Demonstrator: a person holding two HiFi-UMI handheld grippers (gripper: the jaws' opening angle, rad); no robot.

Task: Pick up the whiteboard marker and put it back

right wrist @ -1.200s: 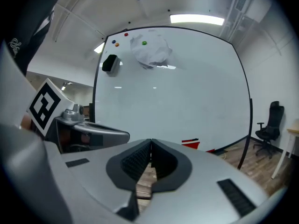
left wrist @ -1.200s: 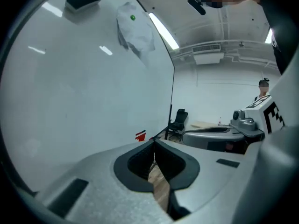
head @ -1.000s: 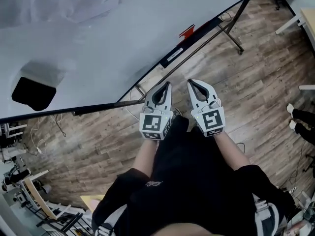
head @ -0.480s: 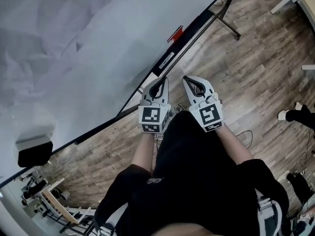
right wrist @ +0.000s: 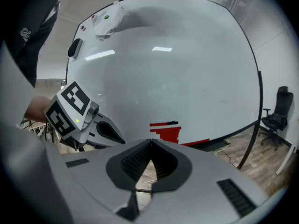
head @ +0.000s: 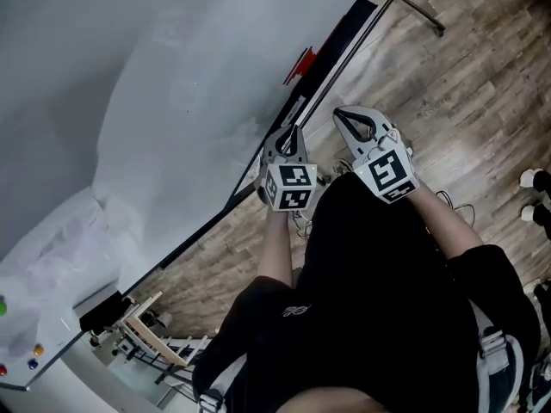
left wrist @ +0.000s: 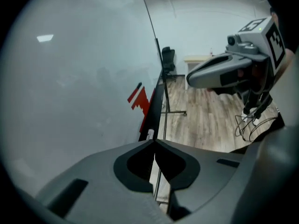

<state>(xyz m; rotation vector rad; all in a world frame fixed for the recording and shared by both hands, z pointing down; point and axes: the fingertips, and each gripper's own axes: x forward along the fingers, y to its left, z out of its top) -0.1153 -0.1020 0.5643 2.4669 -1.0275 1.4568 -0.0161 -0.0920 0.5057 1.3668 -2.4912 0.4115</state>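
Note:
A white, marker-like stick lies on the black tray along the whiteboard's lower edge; it also shows in the left gripper view, just past the jaw tips. My left gripper is shut and empty, its tips close to the tray beside that stick. My right gripper is shut and empty too, held over the wood floor to the right of the tray. A red mark with a thin red bar on top sits on the board above the tray.
The whiteboard fills the left of the head view, with a black eraser and coloured magnets at its far end. Stand legs and cables lie on the floor. An office chair stands farther off.
Both grippers have dropped and moved toward the tray, still shut. The left one has rolled and tipped downward, with its tips now beside the white stick. The head view has swung along the board.

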